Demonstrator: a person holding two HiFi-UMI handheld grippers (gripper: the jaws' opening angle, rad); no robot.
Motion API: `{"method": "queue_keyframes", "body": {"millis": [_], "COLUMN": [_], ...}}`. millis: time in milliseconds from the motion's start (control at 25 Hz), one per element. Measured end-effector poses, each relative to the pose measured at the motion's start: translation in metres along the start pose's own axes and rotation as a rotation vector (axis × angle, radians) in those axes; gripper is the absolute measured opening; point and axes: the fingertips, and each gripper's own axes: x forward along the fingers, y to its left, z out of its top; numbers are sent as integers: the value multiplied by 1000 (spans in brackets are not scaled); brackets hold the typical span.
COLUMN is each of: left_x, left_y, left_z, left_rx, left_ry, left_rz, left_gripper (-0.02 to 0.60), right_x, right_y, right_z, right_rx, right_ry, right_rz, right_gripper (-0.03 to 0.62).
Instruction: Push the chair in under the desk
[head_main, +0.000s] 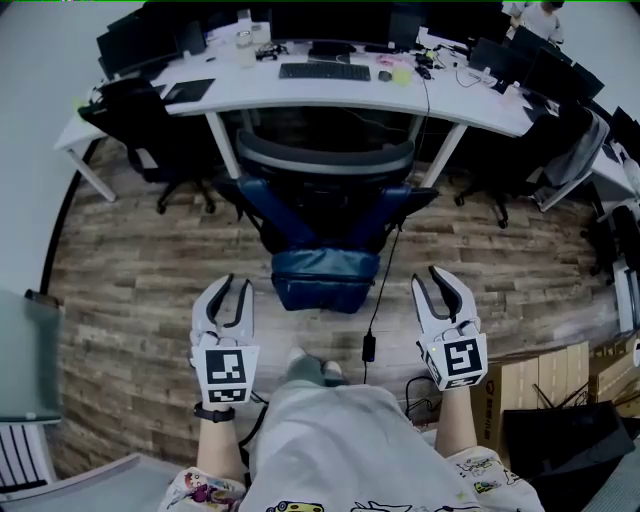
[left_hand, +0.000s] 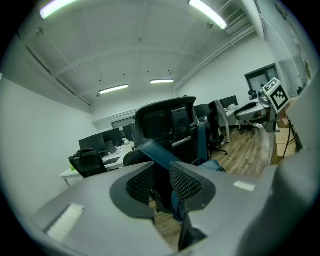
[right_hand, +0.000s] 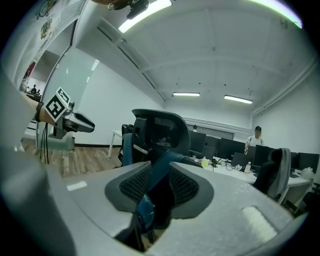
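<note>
The office chair (head_main: 325, 215), with a black mesh back and blue fabric over its seat, stands on the wood floor with its back close to the white curved desk (head_main: 330, 88). My left gripper (head_main: 233, 287) hovers near the seat's front left, apart from it. My right gripper (head_main: 432, 280) hovers off the seat's front right, also not touching. Both are open by a narrow gap with nothing between the pads. In the left gripper view the chair (left_hand: 167, 122) shows through the gap of my left gripper (left_hand: 161, 182). In the right gripper view the chair (right_hand: 160, 130) shows beyond my right gripper (right_hand: 160, 185).
Black chairs stand at the desk's left (head_main: 150, 130) and right (head_main: 530, 160). A keyboard (head_main: 325, 71) and monitors sit on the desk. A cable with a power brick (head_main: 369, 345) trails over the floor. Cardboard boxes (head_main: 530, 385) are at the right, a glass panel (head_main: 25, 360) at the left.
</note>
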Motion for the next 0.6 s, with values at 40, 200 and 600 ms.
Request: {"method": "queue_keyframes", "body": {"millis": [40,200,600], "left_x": [2,14,63], "left_y": [1,7,36], "left_z": [0,-2,-2], "left_rx": [12,42,117], "left_ry": [5,20,26], "left_rz": [-1,-1,-9], "left_gripper": [114,134,193], "right_x": [3,15,59], "right_y": [-3,-11,-30], "right_z": [0,-1,-9], "right_rx": [-5,-16,-60], "right_ry": [0,6,49], "right_rz": [4,17,17], "right_gripper": [118,140,188]}}
